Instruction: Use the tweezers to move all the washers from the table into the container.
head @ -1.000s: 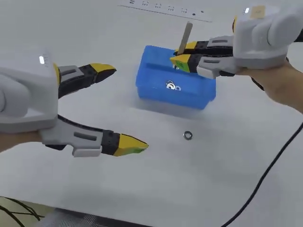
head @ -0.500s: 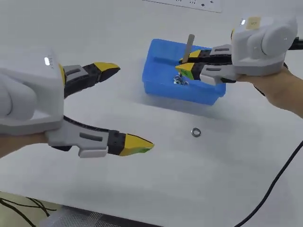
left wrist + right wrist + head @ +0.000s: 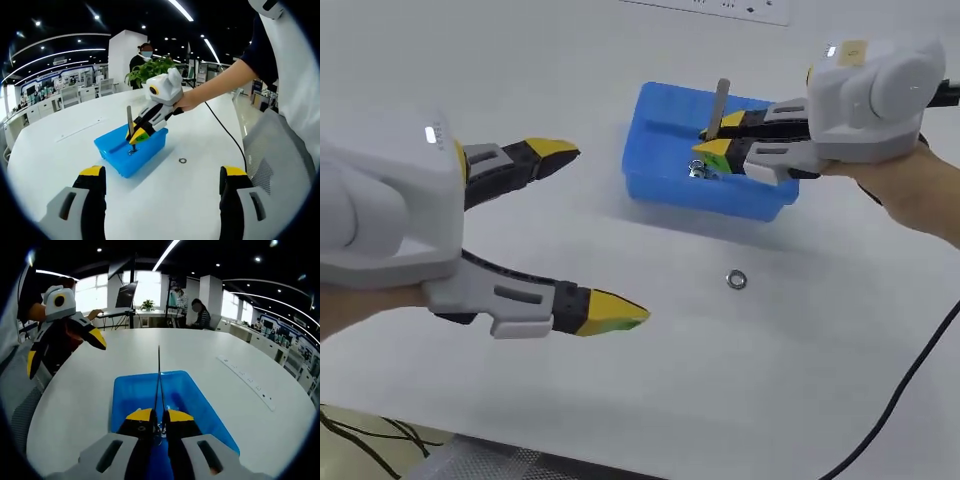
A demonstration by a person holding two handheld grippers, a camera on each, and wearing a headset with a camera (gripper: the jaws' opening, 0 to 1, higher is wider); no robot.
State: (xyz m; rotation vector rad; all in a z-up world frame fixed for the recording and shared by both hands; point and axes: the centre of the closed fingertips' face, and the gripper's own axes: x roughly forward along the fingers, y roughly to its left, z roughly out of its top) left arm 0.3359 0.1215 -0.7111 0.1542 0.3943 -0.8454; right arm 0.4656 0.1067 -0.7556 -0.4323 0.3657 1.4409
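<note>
My right gripper [image 3: 712, 154] is shut on grey tweezers [image 3: 721, 98] and hovers over the blue container [image 3: 665, 180]. The tweezers' handle stands up above the jaws and their tips reach down among a few washers [image 3: 698, 171] lying in the container. One loose washer [image 3: 737, 279] lies on the white table in front of the container. My left gripper [image 3: 588, 233] stands wide open at the left, holding nothing. From the left gripper view I see the tweezers [image 3: 129, 119], the container [image 3: 120, 156] and the washer [image 3: 183, 161]. In the right gripper view the tweezers [image 3: 159, 375] run between the shut jaws above the container [image 3: 135, 390].
The white table [image 3: 650, 400] is round and broad. A black cable [image 3: 900, 380] trails across its right side. A white strip [image 3: 245, 376] lies on the far part of the table. People and a plant stand in the background beyond it.
My right gripper has come down with the tweezers until their tips sit among the washers in the container. The head camera has shifted a little. The left gripper has hardly moved.
</note>
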